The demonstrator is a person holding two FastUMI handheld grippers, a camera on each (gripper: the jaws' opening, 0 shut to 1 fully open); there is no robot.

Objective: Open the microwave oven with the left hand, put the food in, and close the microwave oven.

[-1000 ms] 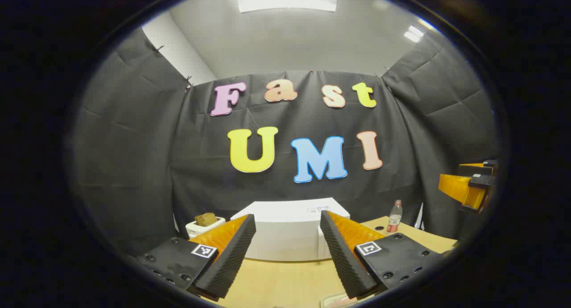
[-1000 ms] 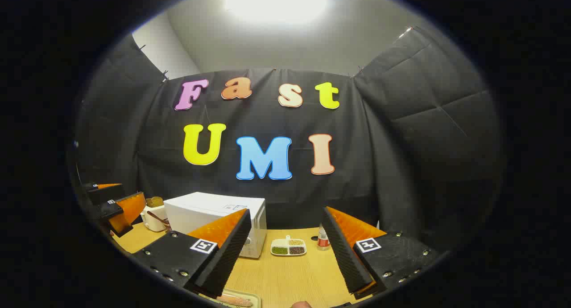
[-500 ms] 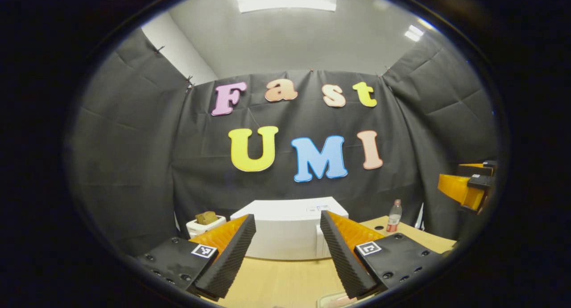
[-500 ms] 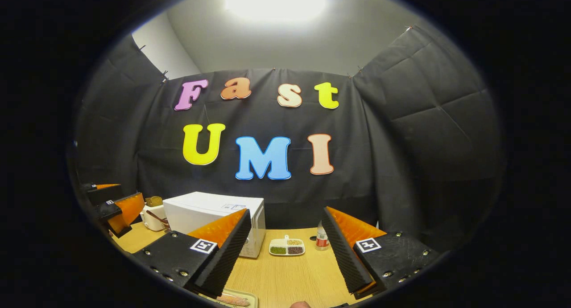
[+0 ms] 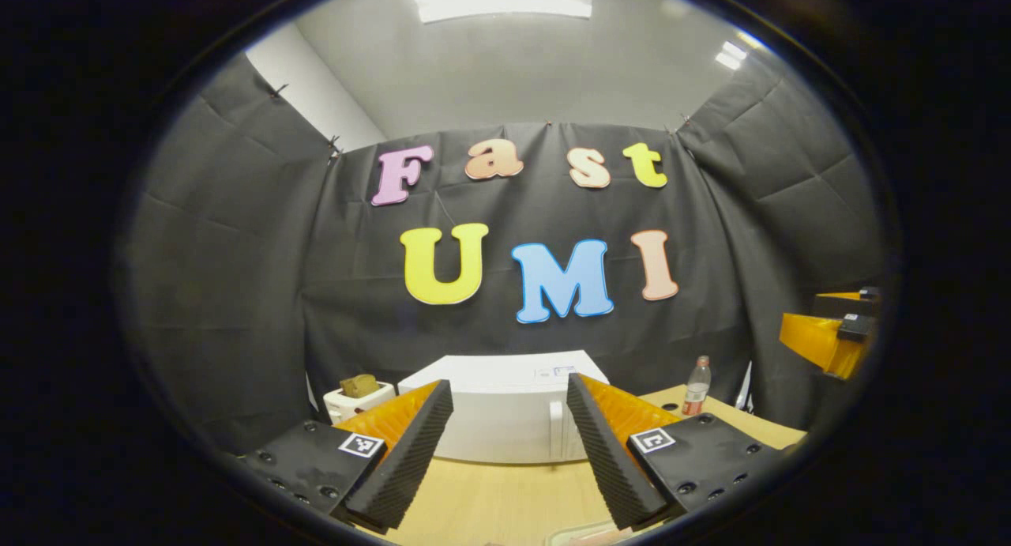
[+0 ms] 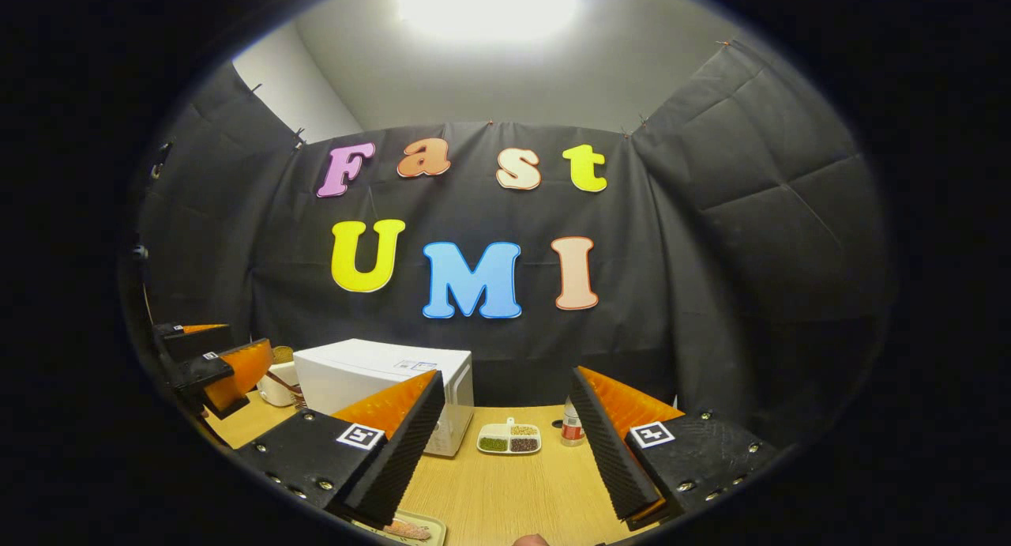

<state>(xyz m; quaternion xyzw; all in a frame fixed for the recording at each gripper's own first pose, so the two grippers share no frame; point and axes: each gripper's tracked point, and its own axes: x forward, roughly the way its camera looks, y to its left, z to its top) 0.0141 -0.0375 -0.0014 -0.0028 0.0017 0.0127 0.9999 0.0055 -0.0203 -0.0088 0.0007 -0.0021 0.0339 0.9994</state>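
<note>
The white microwave (image 5: 490,416) stands shut at the back of the wooden table (image 5: 490,502), its handle to the right of the door. My left gripper (image 5: 508,382) is open and empty, some way short of the microwave's front. In the right gripper view the microwave (image 6: 371,372) sits left of centre, and my right gripper (image 6: 506,374) is open and empty over the table. A pale tray with pinkish food (image 6: 399,528) lies at the bottom edge, partly cut off; its tray rim (image 5: 588,536) peeks below the left gripper's right finger.
A white container holding something brown (image 5: 355,396) stands left of the microwave. A small bottle (image 6: 573,423) and a divided dish of beans (image 6: 509,438) sit to its right. The other gripper (image 5: 829,337) hangs at the far right; the left one (image 6: 213,364) at the far left.
Both views have drifted only slightly. The microwave sits a little further left in the left gripper view, and the left gripper shows a bit further in from the edge in the right gripper view.
</note>
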